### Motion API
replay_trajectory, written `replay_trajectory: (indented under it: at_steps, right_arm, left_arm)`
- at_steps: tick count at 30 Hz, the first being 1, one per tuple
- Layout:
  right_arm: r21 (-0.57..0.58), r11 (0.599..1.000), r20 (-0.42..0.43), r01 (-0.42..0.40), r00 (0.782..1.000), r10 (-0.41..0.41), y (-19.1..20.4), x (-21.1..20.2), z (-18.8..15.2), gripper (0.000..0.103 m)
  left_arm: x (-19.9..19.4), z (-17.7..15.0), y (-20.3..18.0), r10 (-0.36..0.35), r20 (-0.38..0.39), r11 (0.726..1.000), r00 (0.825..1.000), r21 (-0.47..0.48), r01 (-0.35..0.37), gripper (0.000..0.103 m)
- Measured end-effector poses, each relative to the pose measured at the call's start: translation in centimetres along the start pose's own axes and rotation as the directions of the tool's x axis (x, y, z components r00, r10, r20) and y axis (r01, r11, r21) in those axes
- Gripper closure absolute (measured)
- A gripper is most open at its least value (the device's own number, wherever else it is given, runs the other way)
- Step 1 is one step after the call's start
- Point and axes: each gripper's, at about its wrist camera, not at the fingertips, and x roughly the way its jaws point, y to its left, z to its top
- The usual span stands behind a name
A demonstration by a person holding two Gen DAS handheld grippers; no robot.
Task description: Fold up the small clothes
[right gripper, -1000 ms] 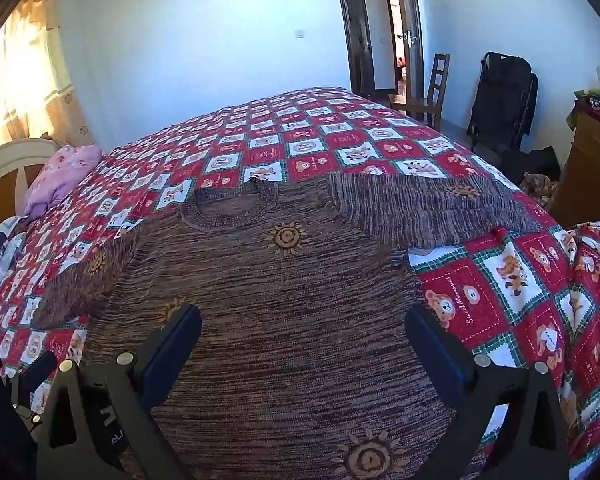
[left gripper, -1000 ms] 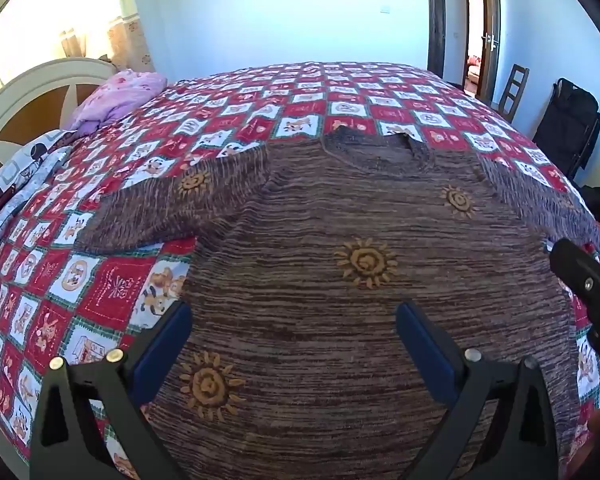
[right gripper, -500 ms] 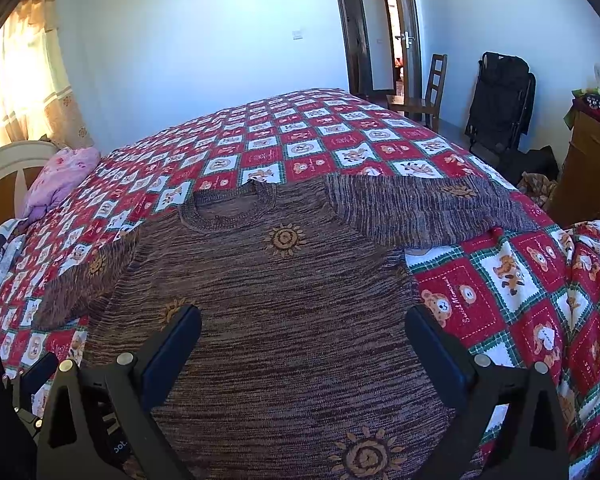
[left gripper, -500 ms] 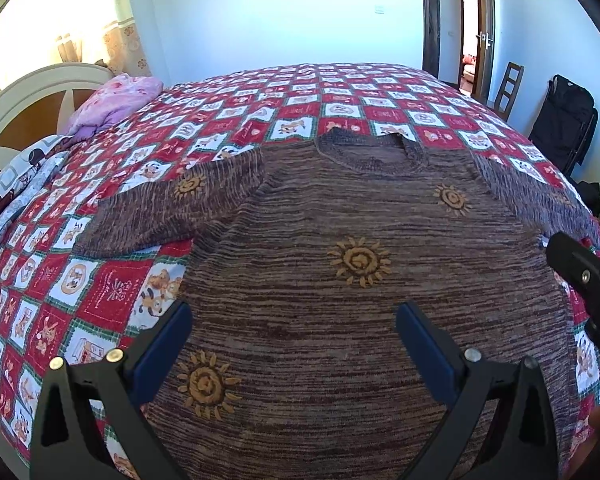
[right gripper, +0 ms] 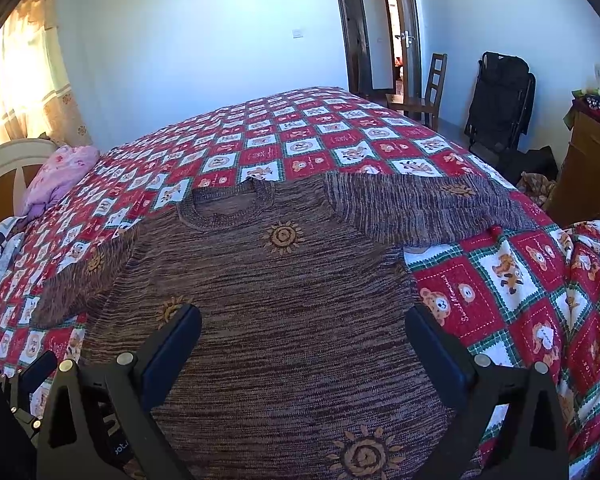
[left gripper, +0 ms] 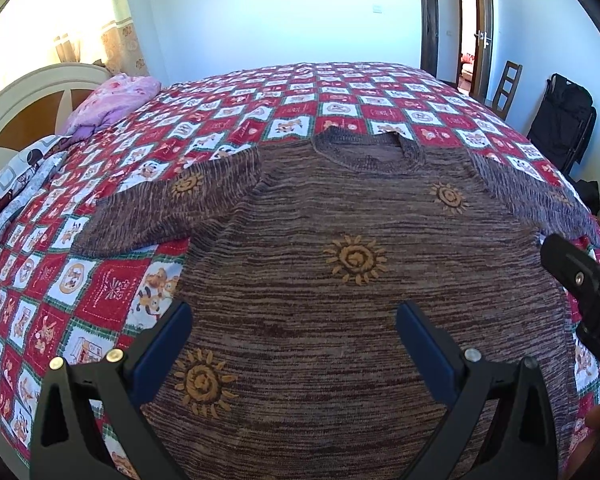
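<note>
A brown knitted sweater (left gripper: 340, 288) with orange sun motifs lies flat, front up, on the bed, both sleeves spread out sideways. It also shows in the right wrist view (right gripper: 284, 304). My left gripper (left gripper: 294, 344) is open and empty, hovering above the sweater's lower left part. My right gripper (right gripper: 302, 344) is open and empty above the lower right part; it shows at the right edge of the left wrist view (left gripper: 580, 284). The left gripper's tip shows at the lower left of the right wrist view (right gripper: 36, 372).
A red, white and green patchwork bedspread (left gripper: 340, 96) covers the bed. A pink bundle (left gripper: 112, 100) and a patterned pillow (left gripper: 16, 176) lie by the headboard (left gripper: 24, 104). A wooden chair (right gripper: 424, 92), a black folded stroller (right gripper: 500, 100) and a cabinet (right gripper: 588, 168) stand on the right.
Both grippers have risen or tilted back slightly, so the sweater sits a little lower in view. Both stay open. The sweater has not moved.
</note>
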Motion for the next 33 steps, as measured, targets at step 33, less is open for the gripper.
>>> replay_trajectory:
  at_steps: [33]
  right_arm:
    - [0.000, 1.000, -0.011, -0.004, 1.000, 0.004, 0.12, 0.37, -0.23, 0.001]
  left_arm:
    - [0.27, -0.02, -0.12, -0.007, -0.009, 1.000, 1.000, -0.005, 0.007, 0.000]
